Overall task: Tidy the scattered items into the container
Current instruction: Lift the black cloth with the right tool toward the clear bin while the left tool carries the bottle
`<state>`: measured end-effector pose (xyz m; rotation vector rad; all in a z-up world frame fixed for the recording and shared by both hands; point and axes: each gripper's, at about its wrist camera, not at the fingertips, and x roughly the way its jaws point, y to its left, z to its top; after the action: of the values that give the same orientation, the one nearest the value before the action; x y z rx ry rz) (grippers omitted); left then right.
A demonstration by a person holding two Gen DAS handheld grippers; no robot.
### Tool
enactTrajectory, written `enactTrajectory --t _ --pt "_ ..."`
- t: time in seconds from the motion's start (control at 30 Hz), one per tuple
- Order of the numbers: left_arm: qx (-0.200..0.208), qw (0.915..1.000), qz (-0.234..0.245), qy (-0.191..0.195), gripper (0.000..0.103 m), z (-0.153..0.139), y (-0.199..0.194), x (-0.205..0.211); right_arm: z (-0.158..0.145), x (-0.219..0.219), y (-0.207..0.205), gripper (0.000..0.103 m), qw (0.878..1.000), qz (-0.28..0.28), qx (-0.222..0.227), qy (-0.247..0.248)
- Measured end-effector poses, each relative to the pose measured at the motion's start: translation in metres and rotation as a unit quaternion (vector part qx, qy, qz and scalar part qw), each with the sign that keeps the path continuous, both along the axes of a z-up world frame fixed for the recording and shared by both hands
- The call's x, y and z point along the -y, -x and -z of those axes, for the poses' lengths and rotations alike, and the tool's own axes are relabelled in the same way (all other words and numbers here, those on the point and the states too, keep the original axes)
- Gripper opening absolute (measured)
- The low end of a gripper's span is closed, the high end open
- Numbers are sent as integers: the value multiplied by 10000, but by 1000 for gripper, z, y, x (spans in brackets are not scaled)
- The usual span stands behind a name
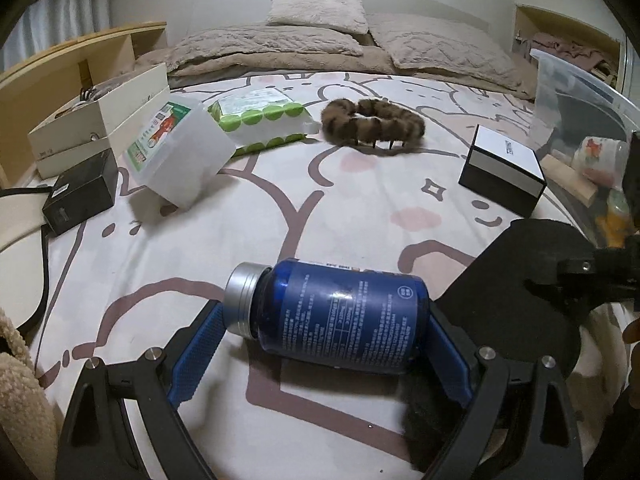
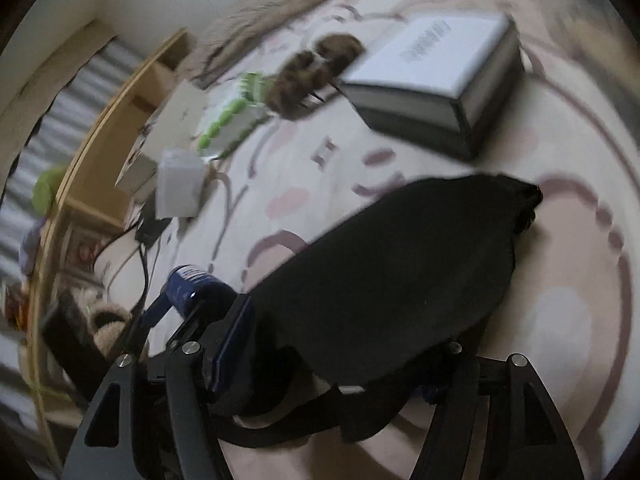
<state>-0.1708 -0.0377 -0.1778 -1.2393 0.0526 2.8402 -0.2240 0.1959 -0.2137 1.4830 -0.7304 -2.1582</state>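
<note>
Left tongs (image 1: 326, 344) wide around bottle (image 1: 336, 316); right tongs (image 2: 336, 364) wide astride black pouch (image 2: 400, 280). Close both, carry to bin (image 1: 580, 92).

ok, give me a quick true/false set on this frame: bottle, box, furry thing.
1. The blue bottle lies on its side between the left hand-held gripper fingers. True.
2. The bottle has no cap. False: its silver cap is on.
3. The black-and-white box sits inside the clear container. False: it stands on the bed sheet beside it.
4. The furry brown hair accessory lies on the sheet. True.
</note>
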Motion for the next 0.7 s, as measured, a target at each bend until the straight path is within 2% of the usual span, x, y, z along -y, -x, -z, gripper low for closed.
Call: enactTrajectory --t 0.1,0.17,0.2,0.27,0.33,0.43,0.7 --pt "9 10000 7 -52 95 0 0 1 1 -8 4 63 9996 140 16 264" --pt "20 9999 15 -114 95 0 0 2 1 -8 7 46 9997 127 -64 179" --pt "15 9999 11 -138 95 -1 0 3 2 -7 8 44 9997 136 -69 183" --pt "-25 9999 13 -132 95 -5 -2 3 1 -6 9 32 9994 117 -135 287" --pt "-91 9999 11 -101 95 -8 -4 3 -7 -2 7 26 9992 54 -313 260" --pt "-129 9999 -12 -98 95 -12 -5 2 -22 5 1 23 9976 -86 -674 119" --pt "-81 9997 -169 -135 95 -10 -16 0 -51 21 -18 23 9872 -354 -1486 -450"
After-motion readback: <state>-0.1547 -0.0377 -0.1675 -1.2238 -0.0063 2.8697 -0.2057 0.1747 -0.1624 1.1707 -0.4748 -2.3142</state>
